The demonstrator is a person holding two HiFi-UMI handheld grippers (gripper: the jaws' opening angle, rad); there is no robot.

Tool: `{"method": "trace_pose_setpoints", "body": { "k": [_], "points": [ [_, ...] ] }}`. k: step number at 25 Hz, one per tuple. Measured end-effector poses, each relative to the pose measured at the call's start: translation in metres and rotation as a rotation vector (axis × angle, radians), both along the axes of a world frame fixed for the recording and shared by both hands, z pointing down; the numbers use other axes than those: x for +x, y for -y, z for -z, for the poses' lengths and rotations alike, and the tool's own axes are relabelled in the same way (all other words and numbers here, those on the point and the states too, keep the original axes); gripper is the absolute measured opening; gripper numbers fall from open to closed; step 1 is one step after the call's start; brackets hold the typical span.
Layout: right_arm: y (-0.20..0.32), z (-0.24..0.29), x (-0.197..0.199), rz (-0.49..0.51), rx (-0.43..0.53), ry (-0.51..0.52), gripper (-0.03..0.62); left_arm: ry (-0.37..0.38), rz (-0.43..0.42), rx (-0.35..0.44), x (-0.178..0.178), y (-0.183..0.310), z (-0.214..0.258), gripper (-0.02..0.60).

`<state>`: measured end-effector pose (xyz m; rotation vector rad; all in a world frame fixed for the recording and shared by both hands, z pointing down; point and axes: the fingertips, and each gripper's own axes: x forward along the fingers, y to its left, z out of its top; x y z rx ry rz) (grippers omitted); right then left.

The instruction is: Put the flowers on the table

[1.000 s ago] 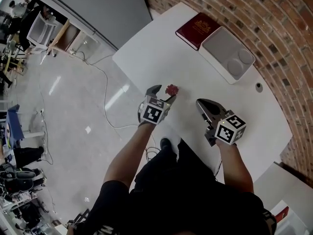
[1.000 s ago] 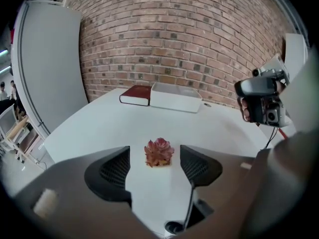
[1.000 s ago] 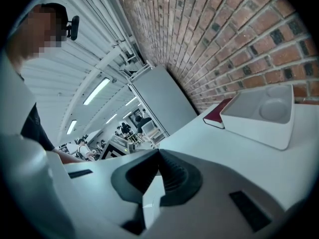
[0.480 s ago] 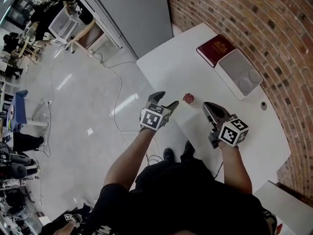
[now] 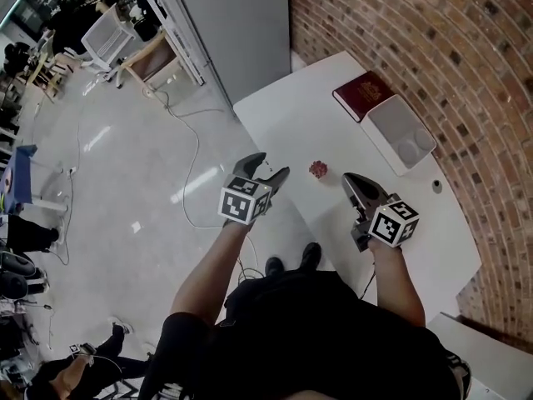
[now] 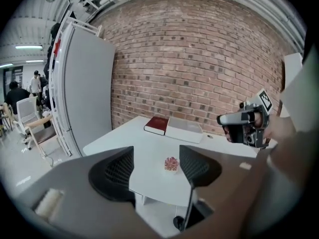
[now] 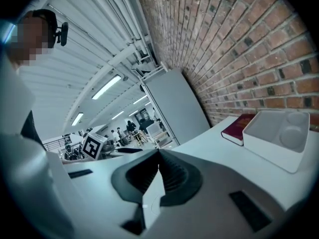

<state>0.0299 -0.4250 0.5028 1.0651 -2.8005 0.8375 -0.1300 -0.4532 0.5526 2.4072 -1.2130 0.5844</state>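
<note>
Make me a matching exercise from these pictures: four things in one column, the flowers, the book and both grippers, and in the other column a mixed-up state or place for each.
Things:
1. flowers
2. book
3. left gripper
4. right gripper

States or places:
A. shut, with nothing between the jaws
B. dark red, lying beside the white tray
C. open and empty
D. standing free on the table, between the two grippers

Pairs: 1-D, 2-B, 3-C, 4-A.
</note>
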Motion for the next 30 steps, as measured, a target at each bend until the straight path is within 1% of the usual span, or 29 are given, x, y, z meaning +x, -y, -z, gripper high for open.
{"method": "trace_pose_setpoints", "body": {
  "k": [3, 6, 8, 11, 13, 16, 21, 23, 30],
  "points": [
    [-0.001, 0.010, -0.001, -0.006, 0.020, -0.013, 0.011, 0.020, 0.015, 0.068, -0.012, -0.005, 0.018, 0.268],
    [-0.001, 0.021, 0.000, -0.020, 0.042, -0.022, 0.011, 0.019, 0.036, 0.122, -0.025, -0.011, 0.036, 0.249],
    [-0.003, 0.024, 0.001, -0.024, 0.049, -0.023, 0.011, -0.002, 0.051, 0.143, -0.033, -0.017, 0.048, 0.238],
    [-0.006, 0.028, -0.001, -0.029, 0.059, -0.032, 0.011, -0.061, 0.077, 0.175, -0.044, -0.023, 0.068, 0.229],
    [-0.008, 0.029, -0.003, -0.026, 0.067, -0.045, 0.011, -0.085, 0.097, 0.210, -0.052, -0.027, 0.082, 0.201],
    [-0.011, 0.032, -0.008, -0.021, 0.083, -0.060, 0.011, -0.095, 0.125, 0.252, -0.065, -0.031, 0.095, 0.149],
    [-0.011, 0.042, -0.011, -0.045, 0.136, -0.086, 0.011, -0.122, 0.167, 0.271, -0.088, -0.035, 0.097, 0.049],
    [-0.011, 0.046, -0.012, -0.050, 0.156, -0.094, 0.011, -0.130, 0.179, 0.274, -0.094, -0.037, 0.097, 0.037],
    [-0.012, 0.058, -0.018, -0.075, 0.208, -0.135, 0.009, -0.137, 0.197, 0.273, -0.106, -0.039, 0.095, 0.029]
  ]
}}
